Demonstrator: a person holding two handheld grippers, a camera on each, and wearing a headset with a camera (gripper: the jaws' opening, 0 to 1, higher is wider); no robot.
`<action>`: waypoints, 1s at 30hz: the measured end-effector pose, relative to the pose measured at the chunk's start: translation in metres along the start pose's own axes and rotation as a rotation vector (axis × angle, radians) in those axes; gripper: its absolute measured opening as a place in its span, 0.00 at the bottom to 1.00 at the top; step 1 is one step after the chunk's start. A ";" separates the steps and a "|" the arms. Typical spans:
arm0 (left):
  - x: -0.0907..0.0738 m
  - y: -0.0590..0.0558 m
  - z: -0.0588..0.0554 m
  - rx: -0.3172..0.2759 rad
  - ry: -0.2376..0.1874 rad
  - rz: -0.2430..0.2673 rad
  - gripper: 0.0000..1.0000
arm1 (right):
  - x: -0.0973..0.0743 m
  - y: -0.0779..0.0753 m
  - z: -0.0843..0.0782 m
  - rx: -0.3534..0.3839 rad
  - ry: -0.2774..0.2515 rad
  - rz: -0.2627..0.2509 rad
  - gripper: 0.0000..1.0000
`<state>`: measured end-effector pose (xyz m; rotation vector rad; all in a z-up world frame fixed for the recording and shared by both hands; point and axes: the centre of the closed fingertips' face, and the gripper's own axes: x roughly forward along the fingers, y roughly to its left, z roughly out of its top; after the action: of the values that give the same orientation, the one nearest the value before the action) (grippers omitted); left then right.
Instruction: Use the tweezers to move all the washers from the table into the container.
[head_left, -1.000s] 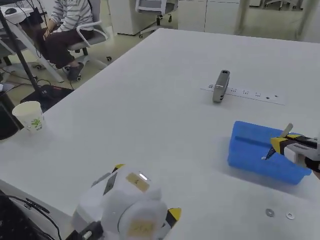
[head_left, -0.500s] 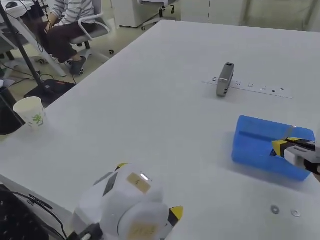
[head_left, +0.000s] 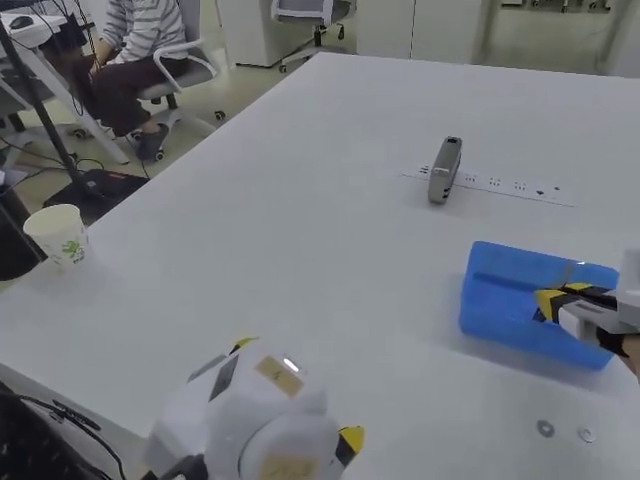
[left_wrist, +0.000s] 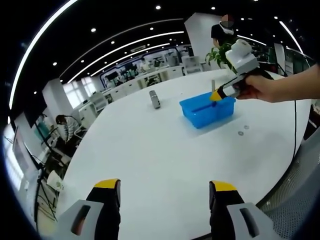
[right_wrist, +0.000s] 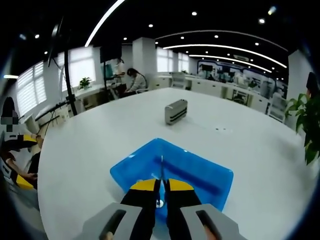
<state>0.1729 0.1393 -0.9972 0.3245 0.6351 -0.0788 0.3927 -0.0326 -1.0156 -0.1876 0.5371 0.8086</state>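
Note:
A blue container sits at the right of the white table. My right gripper hovers over its near right part, shut on thin metal tweezers that point down into the blue container. Two small washers lie on the table just in front of the container. My left gripper is low at the near edge, far from them. In the left gripper view my left gripper is open and empty, with the container and washers far ahead.
A grey block stands on a flat white power strip behind the container. A paper cup is at the far left edge. A person sits on an office chair beyond the table's left corner.
The right gripper has drifted slightly right over the container, and the tweezers now stick up less above it. The left gripper has stayed put. The head camera has shifted.

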 end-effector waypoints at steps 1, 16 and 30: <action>0.000 0.000 0.000 -0.001 -0.001 0.000 0.73 | -0.003 0.003 0.002 0.017 -0.009 -0.001 0.03; -0.001 0.001 0.004 -0.010 -0.025 0.004 0.74 | -0.050 0.021 0.035 0.059 -0.120 0.010 0.03; -0.002 0.000 0.005 -0.011 -0.028 0.002 0.77 | -0.086 0.047 0.016 0.021 -0.116 0.040 0.03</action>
<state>0.1740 0.1373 -0.9925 0.3128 0.6073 -0.0782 0.3158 -0.0492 -0.9550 -0.1106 0.4407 0.8468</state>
